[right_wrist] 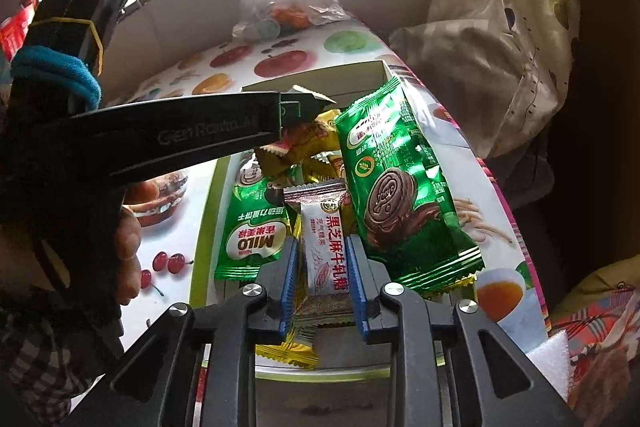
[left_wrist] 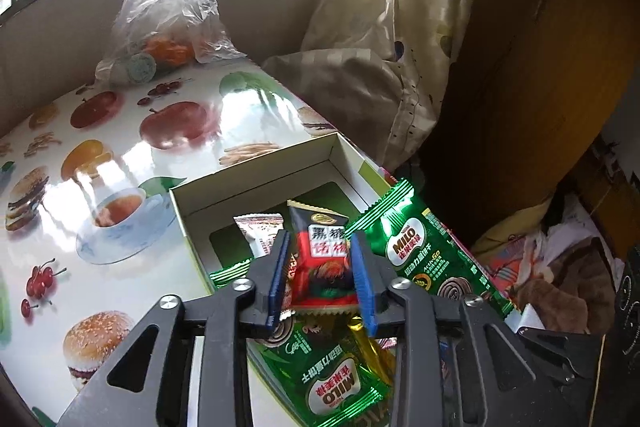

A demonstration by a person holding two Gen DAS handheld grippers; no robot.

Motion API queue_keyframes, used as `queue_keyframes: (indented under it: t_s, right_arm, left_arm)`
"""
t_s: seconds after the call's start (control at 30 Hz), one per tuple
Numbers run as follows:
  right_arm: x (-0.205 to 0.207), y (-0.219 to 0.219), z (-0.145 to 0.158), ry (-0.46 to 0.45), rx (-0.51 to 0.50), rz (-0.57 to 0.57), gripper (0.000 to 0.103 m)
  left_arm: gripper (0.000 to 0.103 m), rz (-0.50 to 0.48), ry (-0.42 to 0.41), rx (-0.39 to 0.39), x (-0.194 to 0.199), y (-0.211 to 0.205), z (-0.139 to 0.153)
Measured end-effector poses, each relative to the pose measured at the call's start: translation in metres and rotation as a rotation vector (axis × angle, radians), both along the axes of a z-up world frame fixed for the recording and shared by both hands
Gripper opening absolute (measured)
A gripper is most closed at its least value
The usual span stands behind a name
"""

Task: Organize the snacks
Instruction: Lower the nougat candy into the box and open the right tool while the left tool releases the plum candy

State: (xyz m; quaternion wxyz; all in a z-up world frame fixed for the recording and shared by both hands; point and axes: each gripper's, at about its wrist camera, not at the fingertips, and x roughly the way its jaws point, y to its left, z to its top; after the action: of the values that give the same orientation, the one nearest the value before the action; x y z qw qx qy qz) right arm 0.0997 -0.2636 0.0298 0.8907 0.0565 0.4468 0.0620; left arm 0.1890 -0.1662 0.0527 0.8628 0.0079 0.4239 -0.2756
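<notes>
Together over the box (left_wrist: 256, 183) | left gripper (left_wrist: 322, 263) — jaws slightly apart around red-and-black packet (left_wrist: 322, 259) | right gripper (right_wrist: 322, 279) — slightly apart around white candy bar (right_wrist: 326, 259) | right view only: person's hand (right_wrist: 128, 239)

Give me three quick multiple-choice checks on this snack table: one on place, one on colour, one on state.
1. Where is the clear crumpled plastic bag?
A. at the far end of the fruit-print table, by the wall
B. inside the box
C. on the floor

2. What colour is the snack packet between the pads of the left hand-held gripper?
A. green
B. red and black
C. blue

3. How is the white cardboard box?
A. closed with a lid
B. open on top
C. flattened

Answers:
1 A, the bag stands on the tabletop below the window.
2 B, a red and black wrapper shows between the blue pads.
3 B, its inner walls and floor are visible.
</notes>
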Motion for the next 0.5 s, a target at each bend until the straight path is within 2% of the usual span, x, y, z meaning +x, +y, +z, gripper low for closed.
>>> queue_keyframes:
  t_s: [0.3, 0.5]
  right_arm:
    - [-0.006, 0.004, 0.006, -0.025, -0.003, 0.004, 0.038]
    - [-0.013, 0.007, 0.012, -0.050, -0.005, 0.003, 0.042]
  left_arm:
    - [0.036, 0.011, -0.019, -0.006, -0.009, 0.008, 0.010]
    - [0.037, 0.030, -0.044, -0.014, -0.020, 0.021, 0.022]
